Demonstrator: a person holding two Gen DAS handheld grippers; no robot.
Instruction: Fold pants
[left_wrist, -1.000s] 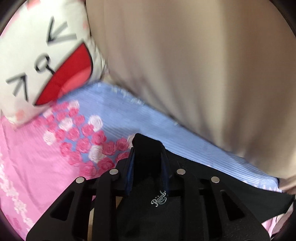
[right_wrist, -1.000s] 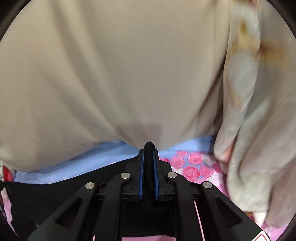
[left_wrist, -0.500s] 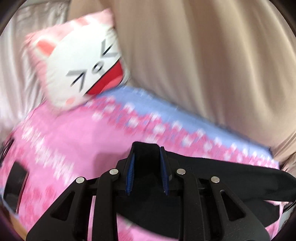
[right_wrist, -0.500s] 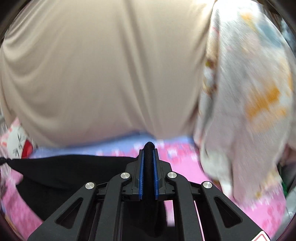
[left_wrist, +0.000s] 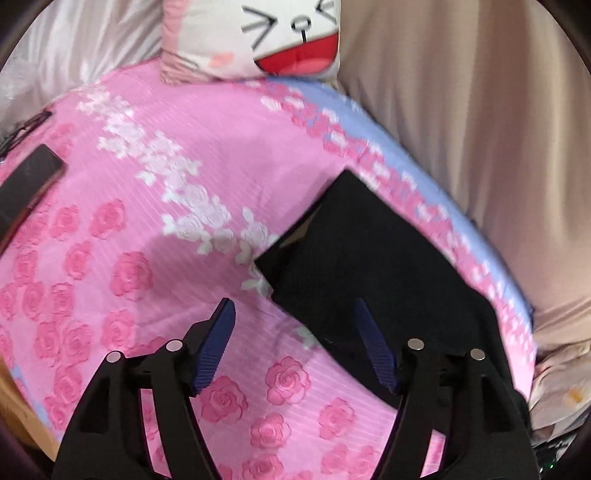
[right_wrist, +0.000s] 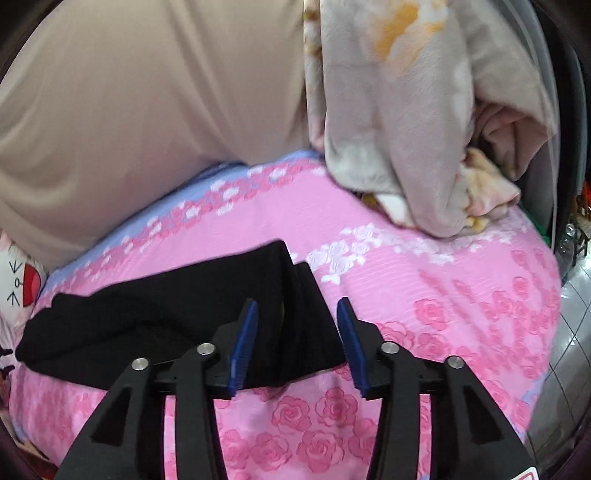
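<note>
A pink bedsheet (left_wrist: 122, 206) printed with roses, edged in a blue band along its far side, fills both views and backs onto a wide beige curtain (right_wrist: 140, 92). Only the right wrist view shows the crumpled grey-and-orange blanket (right_wrist: 399, 122) heaped at the far right of the bed and a strip of tiled floor (right_wrist: 569, 332) beyond the mattress edge; only the left wrist view shows the pale satin fabric (left_wrist: 85, 48) at the upper left and a dark flat object (left_wrist: 29, 184) lying near the left edge of the sheet. The white cartoon-face pillow (left_wrist: 266, 37) sits large at the top of the left view and appears just as a sliver at the far left of the right one. The black pants (right_wrist: 166, 314) lie folded on the sheet in a long flat band, one end under each tool. The left gripper (left_wrist: 291, 332) has its blue pads spread wide, the pants' corner partly between them but not pinched; the right gripper (right_wrist: 297, 328) is likewise spread, the other end of the pants lying loose between its pads. A second ago both tools were clamped on raised black cloth close to the curtain; their jaws have just been opening, and the pants now rest released on the bed, with far more of the sheet in sight.
</note>
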